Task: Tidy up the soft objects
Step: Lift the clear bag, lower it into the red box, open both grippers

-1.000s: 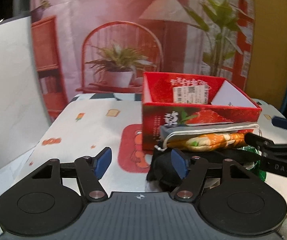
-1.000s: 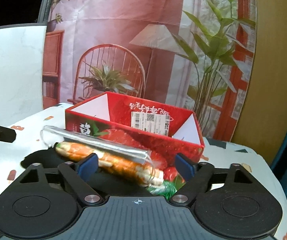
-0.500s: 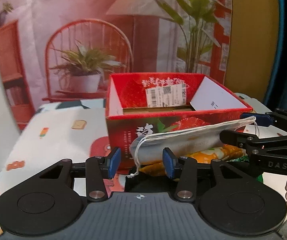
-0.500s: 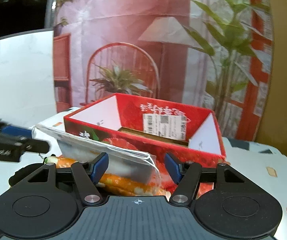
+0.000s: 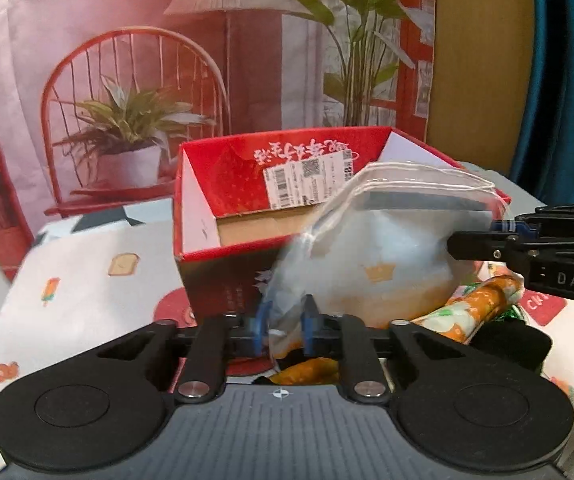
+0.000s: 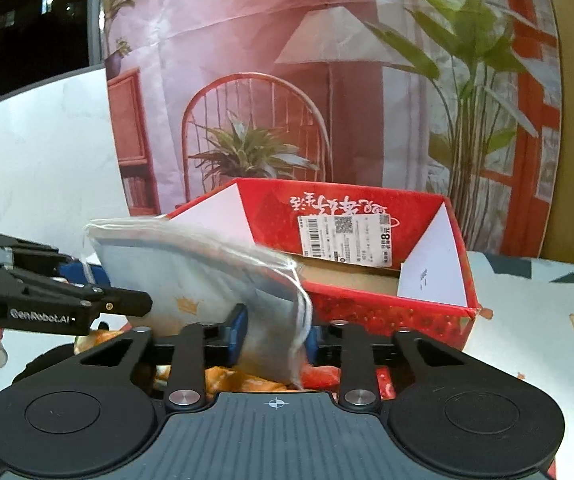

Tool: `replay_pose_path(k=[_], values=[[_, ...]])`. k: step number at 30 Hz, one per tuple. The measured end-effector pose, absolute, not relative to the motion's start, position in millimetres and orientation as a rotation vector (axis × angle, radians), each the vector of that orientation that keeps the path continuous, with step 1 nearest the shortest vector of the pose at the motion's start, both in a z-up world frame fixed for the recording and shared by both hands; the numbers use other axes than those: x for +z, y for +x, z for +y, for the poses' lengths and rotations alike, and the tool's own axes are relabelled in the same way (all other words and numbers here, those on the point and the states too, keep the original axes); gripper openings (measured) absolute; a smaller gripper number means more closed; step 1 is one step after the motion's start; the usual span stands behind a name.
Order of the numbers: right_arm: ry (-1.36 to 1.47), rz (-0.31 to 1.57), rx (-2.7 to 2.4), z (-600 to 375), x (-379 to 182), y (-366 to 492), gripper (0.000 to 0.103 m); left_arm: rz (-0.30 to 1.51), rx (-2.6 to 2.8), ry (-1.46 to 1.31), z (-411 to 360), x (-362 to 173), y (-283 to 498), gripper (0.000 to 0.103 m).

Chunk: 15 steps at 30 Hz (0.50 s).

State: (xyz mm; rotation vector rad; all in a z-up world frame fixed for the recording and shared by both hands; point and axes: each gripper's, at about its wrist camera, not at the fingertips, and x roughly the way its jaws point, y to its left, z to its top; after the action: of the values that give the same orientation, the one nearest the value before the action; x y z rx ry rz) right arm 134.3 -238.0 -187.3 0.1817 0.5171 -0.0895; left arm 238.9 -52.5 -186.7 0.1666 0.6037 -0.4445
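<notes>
a printed backdrop hangs behind the table, showing a red wire chair, a potted plant, a floor lamp and tall green leaves. left of it stands a white panel; right of it a tan wall and a teal curtain. a patterned tablecloth covers the table.

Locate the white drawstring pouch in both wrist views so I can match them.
Left wrist: the pouch fills centre-right, in front of the red box, pinched by the left gripper.
Right wrist: the pouch sits centre-left, pinched by the right gripper.
Shared landmark: the barcode label on the box's inner back wall.
</notes>
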Motion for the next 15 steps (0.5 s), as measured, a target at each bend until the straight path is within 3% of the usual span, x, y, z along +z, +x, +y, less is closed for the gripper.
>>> replay_pose_path(k=[6,15], values=[[0.188,0.512,-0.085,-238,-184,135,0.011,0.597,-0.439,0.144,-50,-180,233,0.012],[0.170,0.411,-0.080,-236,-145,138,0.010,0.460,-0.410,0.140,-46,-130,220,0.011]])
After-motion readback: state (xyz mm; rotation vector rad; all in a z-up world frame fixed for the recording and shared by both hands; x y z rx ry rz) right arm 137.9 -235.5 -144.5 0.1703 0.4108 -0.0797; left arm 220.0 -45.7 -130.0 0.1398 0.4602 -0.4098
